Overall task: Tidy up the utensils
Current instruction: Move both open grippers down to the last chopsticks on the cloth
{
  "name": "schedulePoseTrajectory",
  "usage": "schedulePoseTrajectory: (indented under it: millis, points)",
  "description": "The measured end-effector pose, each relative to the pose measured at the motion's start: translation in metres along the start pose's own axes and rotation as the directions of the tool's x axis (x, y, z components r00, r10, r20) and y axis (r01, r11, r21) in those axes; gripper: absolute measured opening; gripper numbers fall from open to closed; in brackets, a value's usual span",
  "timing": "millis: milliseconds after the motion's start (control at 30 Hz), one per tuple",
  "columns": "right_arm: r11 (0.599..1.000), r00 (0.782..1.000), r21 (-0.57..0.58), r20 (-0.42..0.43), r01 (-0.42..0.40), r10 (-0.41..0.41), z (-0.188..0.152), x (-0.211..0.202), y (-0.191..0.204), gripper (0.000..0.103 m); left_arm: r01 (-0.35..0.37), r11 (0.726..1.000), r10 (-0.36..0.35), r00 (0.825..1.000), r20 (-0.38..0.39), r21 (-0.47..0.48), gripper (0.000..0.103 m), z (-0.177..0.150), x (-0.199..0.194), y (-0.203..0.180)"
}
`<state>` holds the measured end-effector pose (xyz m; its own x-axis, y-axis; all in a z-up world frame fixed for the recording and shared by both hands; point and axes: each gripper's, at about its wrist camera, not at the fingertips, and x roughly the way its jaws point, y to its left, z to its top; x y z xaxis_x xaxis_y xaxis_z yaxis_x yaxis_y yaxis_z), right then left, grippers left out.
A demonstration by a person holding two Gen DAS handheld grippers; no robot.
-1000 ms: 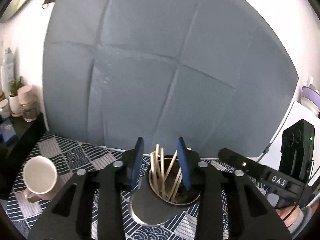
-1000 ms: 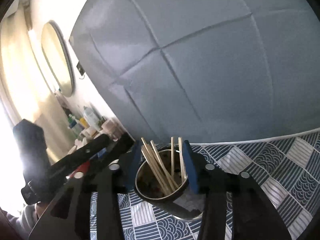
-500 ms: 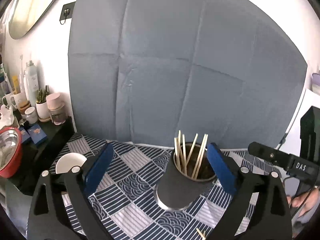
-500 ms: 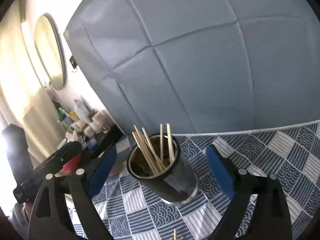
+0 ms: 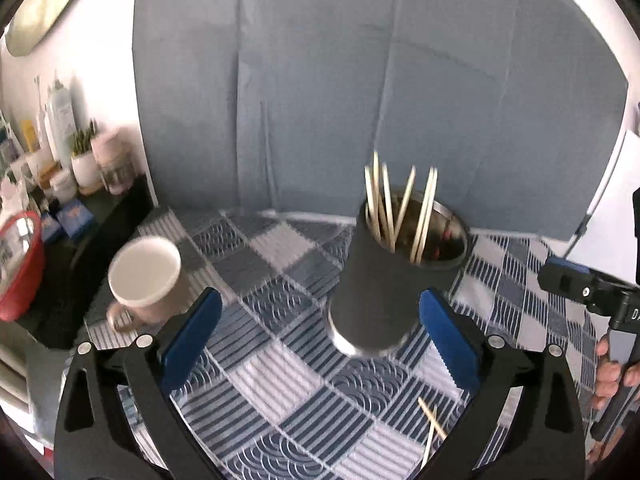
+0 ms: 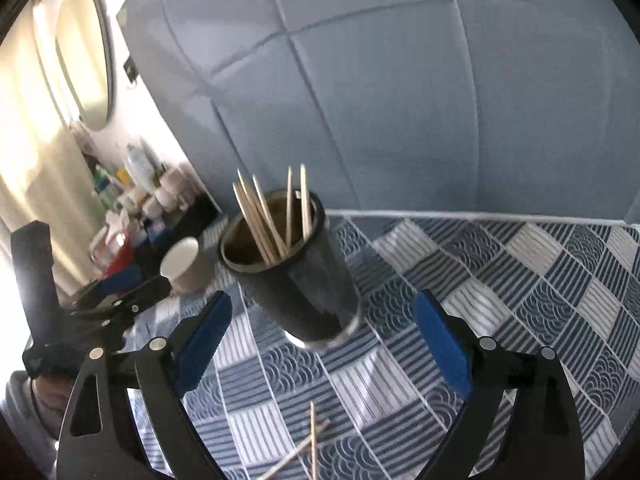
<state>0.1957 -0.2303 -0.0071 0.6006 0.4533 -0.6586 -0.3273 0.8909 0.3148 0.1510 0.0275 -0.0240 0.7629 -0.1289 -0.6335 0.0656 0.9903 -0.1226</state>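
A dark metal cup [image 5: 384,280] stands upright on the blue patterned cloth and holds several wooden chopsticks [image 5: 396,204]; it also shows in the right wrist view [image 6: 296,276]. Two loose chopsticks [image 5: 431,426] lie crossed on the cloth in front of it, also seen in the right wrist view [image 6: 308,448]. My left gripper [image 5: 316,344] is open and empty, drawn back from the cup. My right gripper [image 6: 320,344] is open and empty, also short of the cup. The other gripper shows at each view's edge, the right one in the left wrist view [image 5: 588,292] and the left one in the right wrist view [image 6: 112,304].
A pale mug [image 5: 142,276] stands on the cloth left of the cup. A dark shelf [image 5: 100,208] at the left holds bottles, jars and a red bowl [image 5: 18,260]. A blue-grey backdrop [image 5: 360,80] stands behind the table.
Both grippers have opened wide, let go of the cup and drawn back from it. The cup stands on the cloth. The loose chopsticks have come into view.
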Motion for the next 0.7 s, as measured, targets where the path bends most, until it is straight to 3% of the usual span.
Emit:
schedulePoseTrajectory:
  millis: [233, 400, 500, 700]
  points:
    - [0.999, 0.995, -0.012, -0.097, 0.033, -0.034, -0.039, 0.014, -0.005, 0.088, 0.017, 1.000, -0.013, 0.990, -0.142, 0.023, 0.097, -0.044, 0.019, -0.006]
    - [0.999, 0.986, -0.012, -0.161, 0.046, -0.048, -0.068, 0.025, -0.010, 0.088, 0.052, 0.998, -0.041, 0.967, -0.251, 0.038, 0.097, -0.076, 0.028, -0.010]
    - [0.998, 0.979, -0.013, -0.197, 0.058, -0.059, -0.083, 0.030, -0.012, 0.088, 0.076, 0.996, -0.060, 0.953, -0.297, 0.044, 0.097, -0.094, 0.031, -0.015]
    - [0.997, 0.965, -0.030, -0.251, 0.071, -0.077, -0.106, 0.035, -0.016, 0.088, 0.110, 0.988, -0.070, 0.941, -0.332, 0.105, 0.097, -0.119, 0.033, -0.031]
